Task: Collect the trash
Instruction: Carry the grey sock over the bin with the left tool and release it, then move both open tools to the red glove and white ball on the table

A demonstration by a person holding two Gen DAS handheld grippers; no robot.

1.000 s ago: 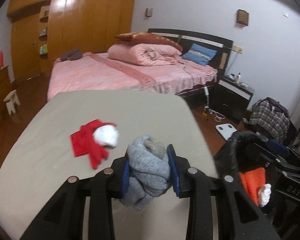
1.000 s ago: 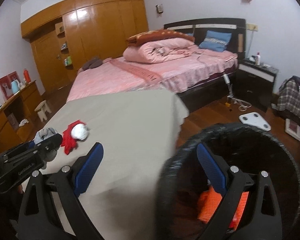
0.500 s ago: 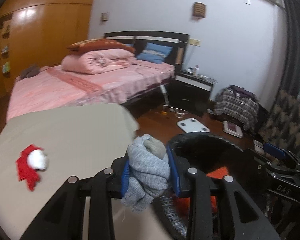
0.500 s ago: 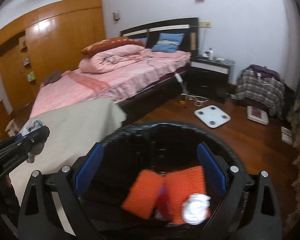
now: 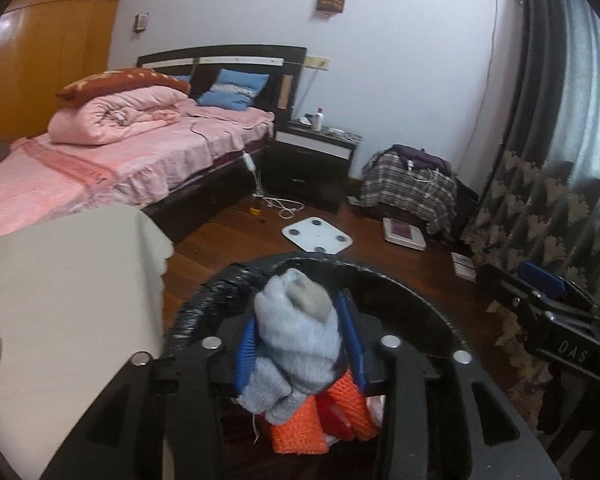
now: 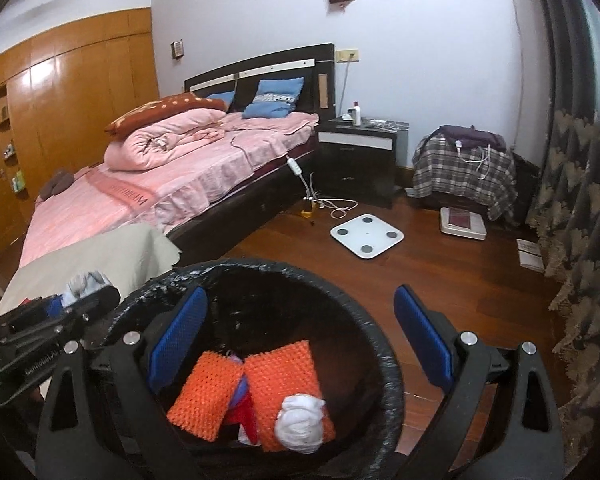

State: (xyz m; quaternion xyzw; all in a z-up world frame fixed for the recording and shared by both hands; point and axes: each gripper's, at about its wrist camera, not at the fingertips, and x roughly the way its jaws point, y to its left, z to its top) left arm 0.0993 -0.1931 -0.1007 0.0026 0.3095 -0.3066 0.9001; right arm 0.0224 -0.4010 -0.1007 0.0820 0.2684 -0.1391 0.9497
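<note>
From the left wrist view, the left tool is clamped on a balled-up grey sock, hanging right over the mouth of the black trash bin, so I'd just get it a bit more centred past the rim and let go, no flinging. From the right wrist view, the right tool is spread wide with nothing in it, hovering over the same bin where the orange knit cloths and a white wad already sit, so I'd keep it clear of the drop.

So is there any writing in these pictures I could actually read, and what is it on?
"DAS" on the right gripper, seen from the left camera.
Raised lettering on the left gripper: too blurred to read.
Woven word on the pink bedspread: too small to read.
</note>
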